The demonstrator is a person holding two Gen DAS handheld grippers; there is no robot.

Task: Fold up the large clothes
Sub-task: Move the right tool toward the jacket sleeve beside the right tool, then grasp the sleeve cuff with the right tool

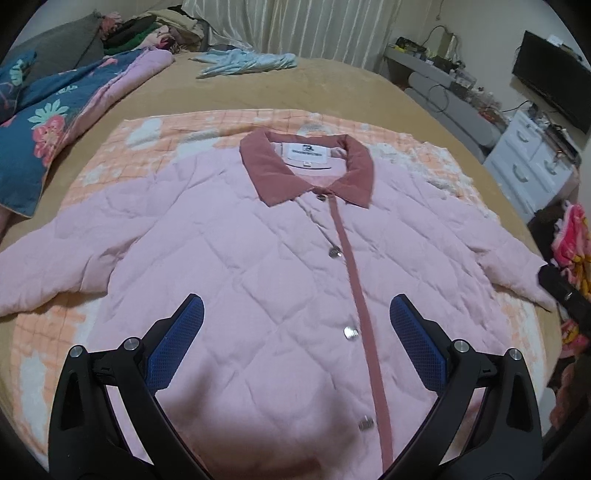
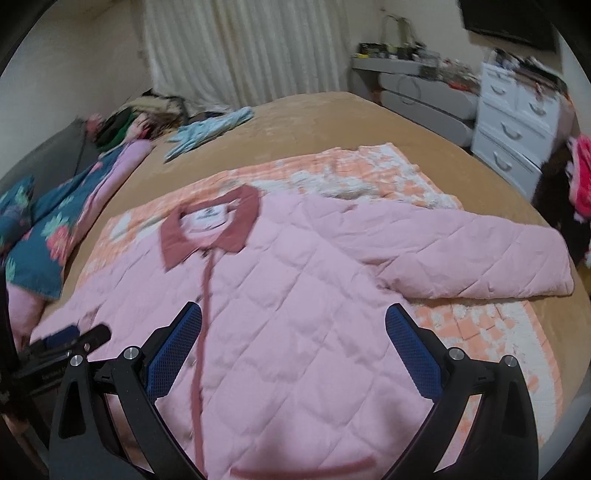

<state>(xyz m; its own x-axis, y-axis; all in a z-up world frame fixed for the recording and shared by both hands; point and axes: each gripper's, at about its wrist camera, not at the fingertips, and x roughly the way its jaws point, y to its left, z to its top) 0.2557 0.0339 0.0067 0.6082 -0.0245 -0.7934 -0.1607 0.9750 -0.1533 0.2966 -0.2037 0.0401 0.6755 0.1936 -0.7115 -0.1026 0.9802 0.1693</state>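
Jacket (image 1: 236,258), flat, collar far, sleeves splayed sideways; left gripper (image 1: 295,310) and right gripper (image 2: 293,317) above hem, both wide open, empty.

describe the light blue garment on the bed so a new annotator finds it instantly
Start at the tan bed cover, then look past the pink quilted jacket toward the curtain. The light blue garment lies crumpled at the far edge. It is the only pale blue piece, apart from the dark floral quilt.
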